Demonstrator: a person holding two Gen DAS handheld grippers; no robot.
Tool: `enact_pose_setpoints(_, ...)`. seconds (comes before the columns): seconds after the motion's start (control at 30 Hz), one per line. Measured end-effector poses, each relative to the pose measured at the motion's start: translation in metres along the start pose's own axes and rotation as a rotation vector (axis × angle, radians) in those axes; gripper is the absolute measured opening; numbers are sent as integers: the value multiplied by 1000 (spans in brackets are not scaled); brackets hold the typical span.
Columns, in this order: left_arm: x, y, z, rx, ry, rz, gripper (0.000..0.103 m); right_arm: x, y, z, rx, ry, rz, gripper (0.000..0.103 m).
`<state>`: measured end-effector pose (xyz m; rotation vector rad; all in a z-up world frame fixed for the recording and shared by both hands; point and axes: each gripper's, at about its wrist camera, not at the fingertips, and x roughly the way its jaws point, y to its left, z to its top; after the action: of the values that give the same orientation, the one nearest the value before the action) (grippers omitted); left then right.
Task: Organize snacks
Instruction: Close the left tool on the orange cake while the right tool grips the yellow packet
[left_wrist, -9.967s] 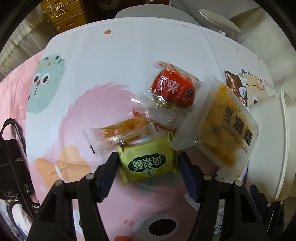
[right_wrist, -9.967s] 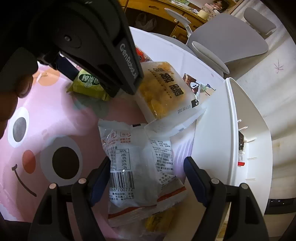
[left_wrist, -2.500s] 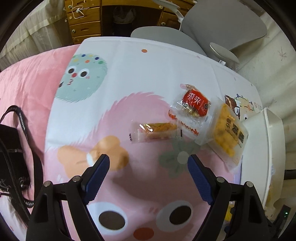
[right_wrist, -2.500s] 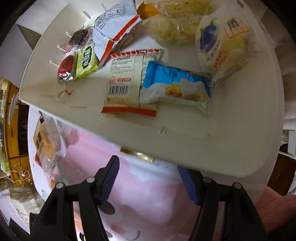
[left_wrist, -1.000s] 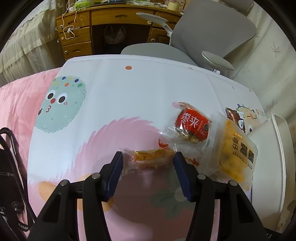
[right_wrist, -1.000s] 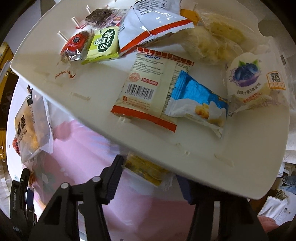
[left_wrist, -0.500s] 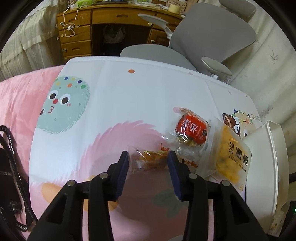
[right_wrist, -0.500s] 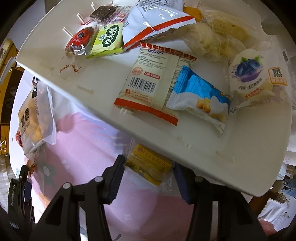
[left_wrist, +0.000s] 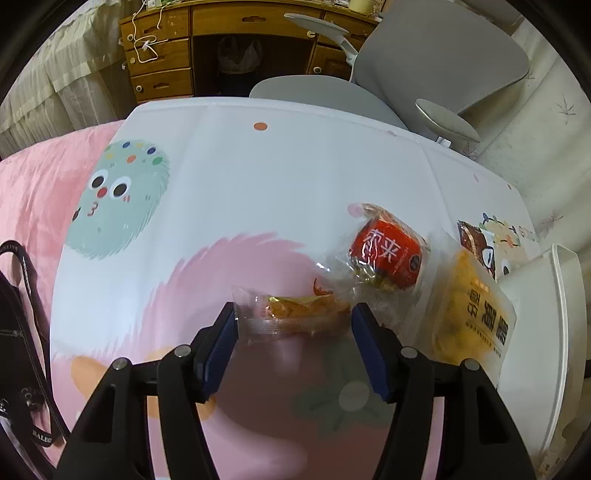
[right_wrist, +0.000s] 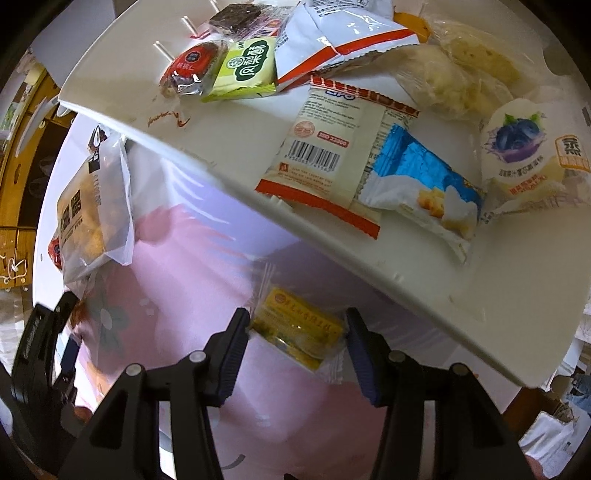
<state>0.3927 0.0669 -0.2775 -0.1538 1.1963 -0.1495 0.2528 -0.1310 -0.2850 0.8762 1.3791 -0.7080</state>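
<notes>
The clear orange snack packet (left_wrist: 295, 314) is bracketed by the left hand-held gripper (left_wrist: 293, 349), jaws just widened, unpressed. At six o'clock below the white tray (right_wrist: 236, 122), the yellow packet (right_wrist: 295, 328) is clamped by the right hand-held gripper (right_wrist: 293, 349).

Home bedroom, wooden desk (left_wrist: 207, 48), grey chair (left_wrist: 436, 62) (cartoon tablecloth (left_wrist: 258, 192))

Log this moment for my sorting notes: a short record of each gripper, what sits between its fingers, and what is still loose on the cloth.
left gripper: fingers have just been opening around the clear orange snack packet, which lies on the cloth
right gripper: fingers astride the yellow packet beside the white tray; grip unclear
loose on cloth: red packet, yellow puff bag
tray: several snacks already inside
</notes>
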Motion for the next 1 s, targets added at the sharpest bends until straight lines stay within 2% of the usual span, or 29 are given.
enact_pose_setpoints(0.33, 0, 2, 4, 21, -75, -13, 56, -5, -8, -5, -47, -10, 13, 52)
enact_pose_setpoints(0.47, -1, -3, 0, 76, -104, 12, 54, -10, -13, -15, -82, -43, 0, 52)
enact_pose_setpoints(0.73, -8, 5, -7, 70, -99, 30, 53, -17, -20, -37, -145, -95, -15, 52)
enact_pose_setpoints(1.0, -34, 18, -18, 74, -112, 27, 53, -38, -33, -70, -172, -116, 29, 51)
